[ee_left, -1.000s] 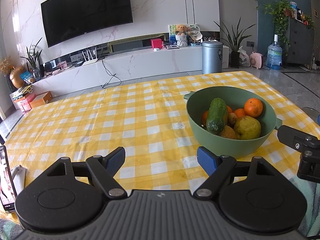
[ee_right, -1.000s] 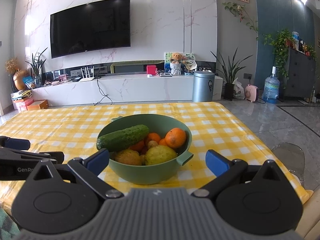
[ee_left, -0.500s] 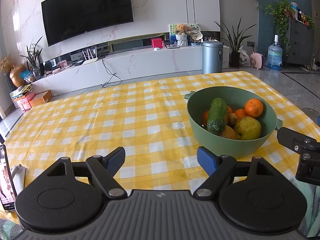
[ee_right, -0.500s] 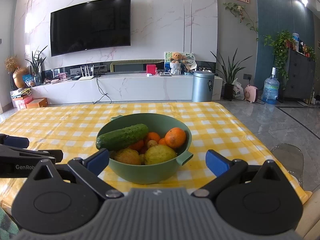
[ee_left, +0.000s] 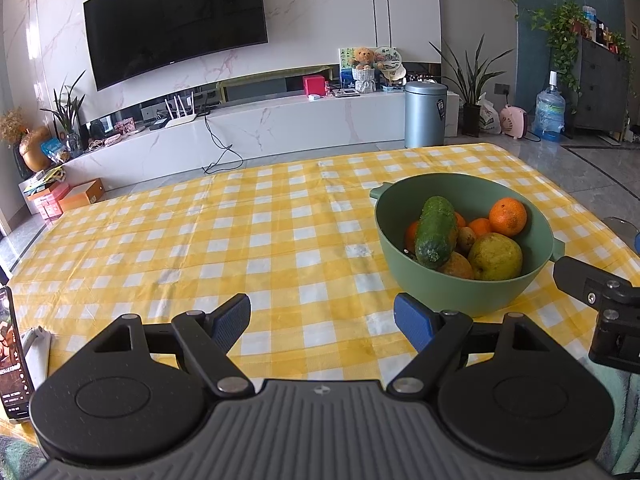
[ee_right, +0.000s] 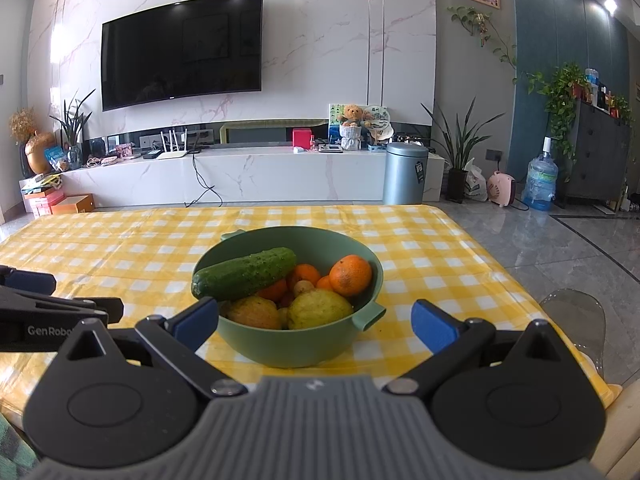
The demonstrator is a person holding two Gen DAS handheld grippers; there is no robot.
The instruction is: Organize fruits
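Fruits sit heaped in a round green plastic bowl (ee_right: 296, 344) just ahead of the right gripper (ee_right: 316, 320), jaws spread and empty; the left gripper (ee_left: 322, 320), jaws likewise spread, faces bare yellow-checked tablecloth (ee_left: 240, 240). A long green cucumber (ee_right: 244, 274) hides lower fruit; only the left view shows a phone (ee_left: 12, 352), cut off.

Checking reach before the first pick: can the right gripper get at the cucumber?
Probably yes. The right gripper is open, facing the bowl, and the cucumber lies uncovered on top.
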